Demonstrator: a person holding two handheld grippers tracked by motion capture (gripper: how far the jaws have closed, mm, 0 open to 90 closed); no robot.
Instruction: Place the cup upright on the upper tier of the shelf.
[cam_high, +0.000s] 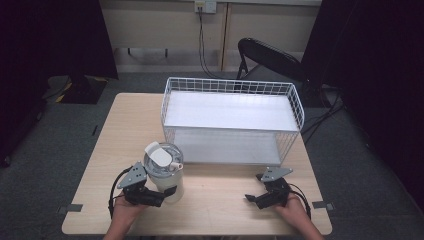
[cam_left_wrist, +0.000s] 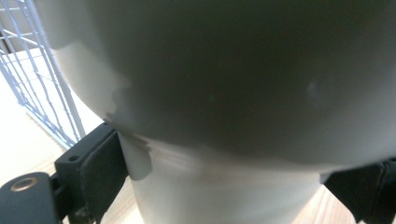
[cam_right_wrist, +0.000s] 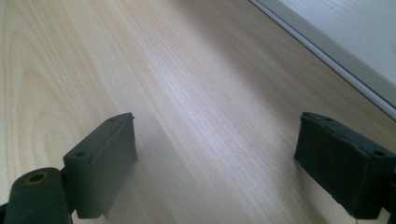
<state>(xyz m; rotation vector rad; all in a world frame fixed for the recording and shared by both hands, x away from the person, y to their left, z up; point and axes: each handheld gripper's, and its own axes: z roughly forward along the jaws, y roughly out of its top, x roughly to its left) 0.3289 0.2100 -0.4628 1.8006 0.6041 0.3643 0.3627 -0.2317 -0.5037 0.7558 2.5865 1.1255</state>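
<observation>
Left gripper (cam_high: 159, 194) clamps low on tumbler (cam_high: 164, 172) at table's (cam_high: 220, 200) front-left, just before wire basket (cam_high: 232, 120). Grip sits under wide top — top-heavy, could tip or slide on lift. Flip lid (cam_high: 159, 152) open — contents may spill. Right gripper (cam_high: 260, 198) spread, idle.

Both grippers are black, each topped by a grey three-cornered plate. The left gripper (cam_high: 165, 194) trails a looping black cable, and so does the right gripper (cam_high: 251, 199). The jaws are blocky black pads with small holes; a brass-ringed screw sits beside one.
</observation>
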